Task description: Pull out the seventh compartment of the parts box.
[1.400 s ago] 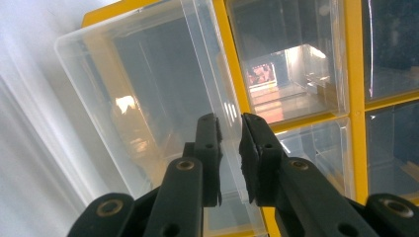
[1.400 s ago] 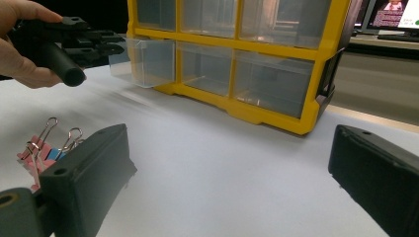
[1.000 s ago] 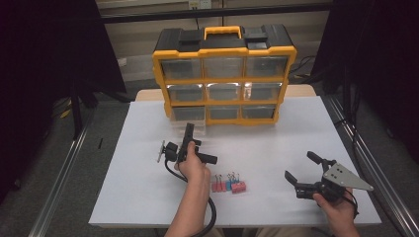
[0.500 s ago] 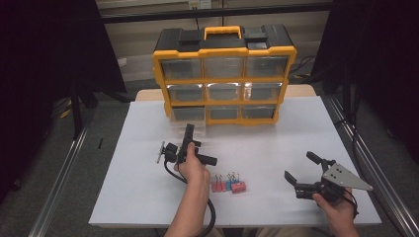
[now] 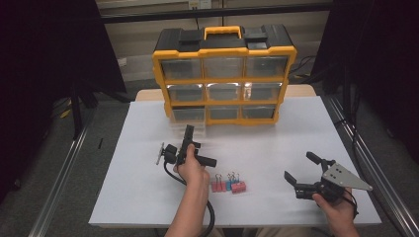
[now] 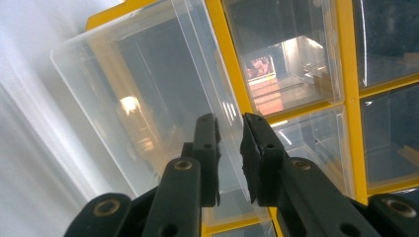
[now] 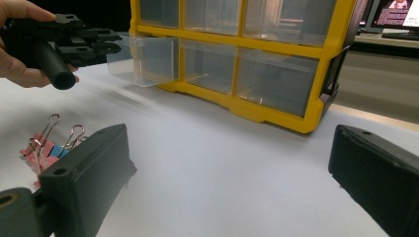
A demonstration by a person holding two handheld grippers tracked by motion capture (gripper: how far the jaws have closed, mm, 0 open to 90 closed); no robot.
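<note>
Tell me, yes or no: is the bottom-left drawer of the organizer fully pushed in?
No, the clear drawer sticks out from the yellow organizer onto the table.

The high view looks forward and down over the whole tabletop (image 5: 148, 197). Both gripper views sit low, the left close against the yellow organizer (image 5: 225, 74) (image 6: 348, 74) (image 7: 276, 47), which all three views share.

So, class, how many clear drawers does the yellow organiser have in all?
9, in three rows of three in the yellow organiser. The bottom-left drawer is pulled out; the other eight sit closed. None seems hidden.
</note>
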